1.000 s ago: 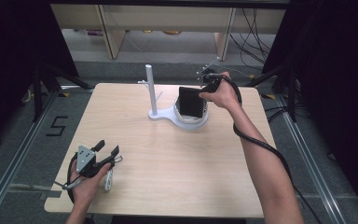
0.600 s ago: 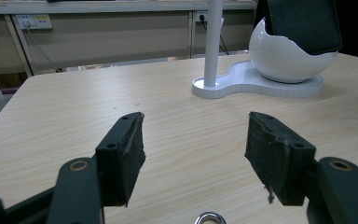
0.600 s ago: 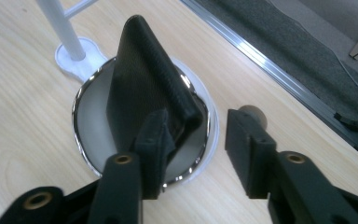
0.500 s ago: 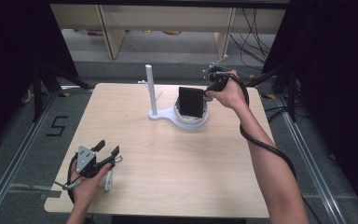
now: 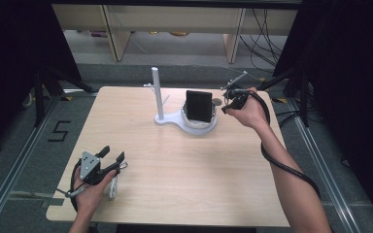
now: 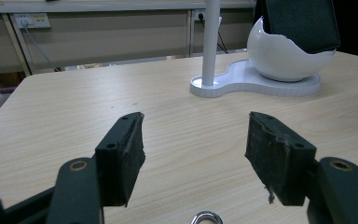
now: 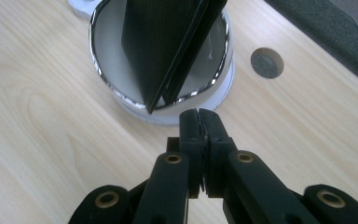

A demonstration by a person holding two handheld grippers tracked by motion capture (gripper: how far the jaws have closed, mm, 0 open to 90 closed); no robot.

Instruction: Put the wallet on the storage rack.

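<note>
- Right gripper (image 7: 199, 116): I see its two black jaws pressed flat together with nothing between them. The tips sit just short of the white bowl-shaped holder (image 7: 121, 88), near its chrome rim but apart from it.
- In the high view I find this right gripper (image 5: 234, 99) above the table's far right part, just beside the holder (image 5: 212, 122), with its cable looping back along the forearm.
- Left gripper (image 6: 193, 149): I see the jaws standing wide apart, holding nothing, bare wood between the pads. A small metal ring (image 6: 206, 217) lies on the table just below the gap.
- In the high view I note the left gripper (image 5: 110, 158) low over the near left corner of the table (image 5: 184, 174), well apart from the stand.
- Black flat case (image 7: 168, 42): I see it standing on edge inside the holder, leaning a little, its top rising above the rim.
- The holder shares a white base with an upright white post (image 5: 157, 92).
- A round grey plug (image 7: 266, 62) sits in the tabletop beyond the holder.
</note>
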